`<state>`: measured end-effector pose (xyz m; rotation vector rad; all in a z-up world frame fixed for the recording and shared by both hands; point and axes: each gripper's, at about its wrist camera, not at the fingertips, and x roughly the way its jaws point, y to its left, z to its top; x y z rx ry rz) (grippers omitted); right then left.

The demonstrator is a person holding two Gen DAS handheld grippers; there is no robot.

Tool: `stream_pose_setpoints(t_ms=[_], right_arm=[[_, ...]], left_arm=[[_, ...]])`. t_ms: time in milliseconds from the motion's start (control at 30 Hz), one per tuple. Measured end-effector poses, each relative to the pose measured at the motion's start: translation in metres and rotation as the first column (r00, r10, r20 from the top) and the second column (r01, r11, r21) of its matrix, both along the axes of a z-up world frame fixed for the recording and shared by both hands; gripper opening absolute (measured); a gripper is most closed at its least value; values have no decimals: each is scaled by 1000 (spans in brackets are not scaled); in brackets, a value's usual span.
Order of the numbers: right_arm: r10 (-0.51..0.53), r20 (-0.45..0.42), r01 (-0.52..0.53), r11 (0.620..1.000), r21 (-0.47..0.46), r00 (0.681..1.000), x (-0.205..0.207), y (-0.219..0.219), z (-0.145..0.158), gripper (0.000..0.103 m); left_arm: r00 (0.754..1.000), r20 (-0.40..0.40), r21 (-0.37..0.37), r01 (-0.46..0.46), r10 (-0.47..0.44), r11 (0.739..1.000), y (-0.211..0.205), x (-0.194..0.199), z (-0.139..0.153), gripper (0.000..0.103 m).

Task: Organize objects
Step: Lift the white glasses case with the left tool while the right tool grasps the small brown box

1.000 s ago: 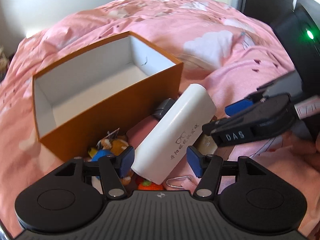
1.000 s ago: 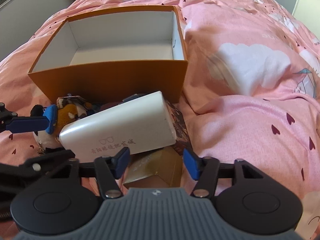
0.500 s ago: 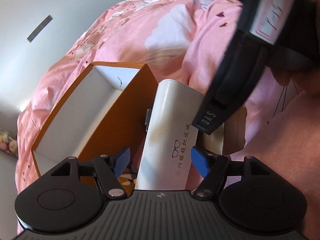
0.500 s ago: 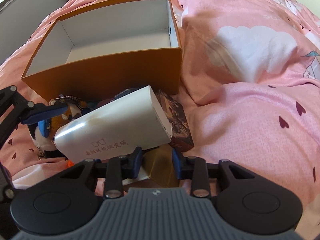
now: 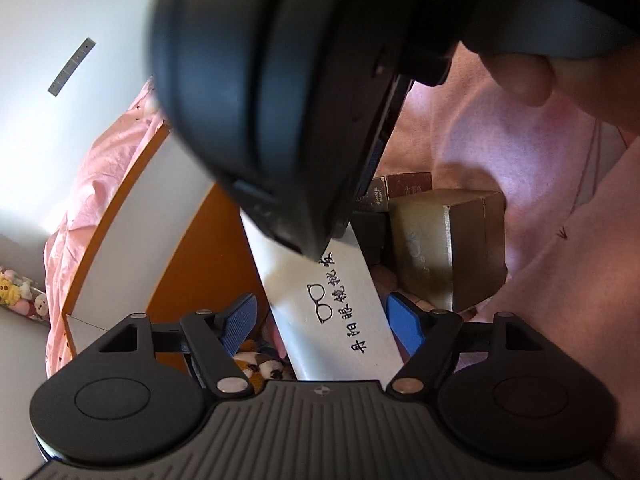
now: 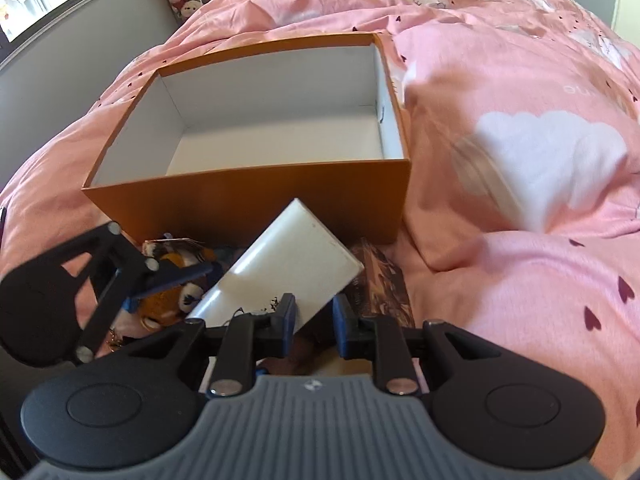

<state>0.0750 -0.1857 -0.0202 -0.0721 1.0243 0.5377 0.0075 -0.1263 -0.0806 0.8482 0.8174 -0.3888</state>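
While the orange box [image 6: 248, 196] sits empty, your right tool [image 6: 314, 322] is closing on the white case [image 6: 288, 268]; left tool [image 5: 320, 320] gapes around it; toys, small boxes remain outside.

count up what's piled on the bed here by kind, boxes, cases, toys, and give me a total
Orange storage box: 1
White glasses case: 1
Gold box: 1
Small printed box: 1
Plush toy: 1
Total: 5
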Motion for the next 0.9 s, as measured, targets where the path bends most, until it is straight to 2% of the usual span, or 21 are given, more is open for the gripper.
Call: stream_pose_setpoints(t_ms=[100,200,367,433,633,833,900], right_arm=[[-3,2,3,1000,-9,1000,0,-1,0,25],[-25,-8,25,1000,-14,1000,1,-5,0,32],[-81,-25,81,996,-24,996,6,-16,-2,35],[-91,-28,91,996,-27,995,8,-19,-3,37],[-123,-33,122,991,-54,992,11,-27,-2,38],[-77,-163,71,996,-45,984,13,-36,-11,41],[-62,-212,55,998,-42,975,12,-34,-16,50]], left_arm=[[999,-14,-22,-38,38,999,1,7,-3,87],[995,-48,-67,-91,88,994,4,15,-2,85],[985,-104,-137,-150,137,979,11,23,0,73],[982,-116,-163,-164,147,973,15,24,0,72],[964,-161,-256,-246,210,935,38,28,10,71],[948,-216,-328,-297,234,897,60,27,24,70],[947,-220,-338,-298,232,893,52,24,29,70]])
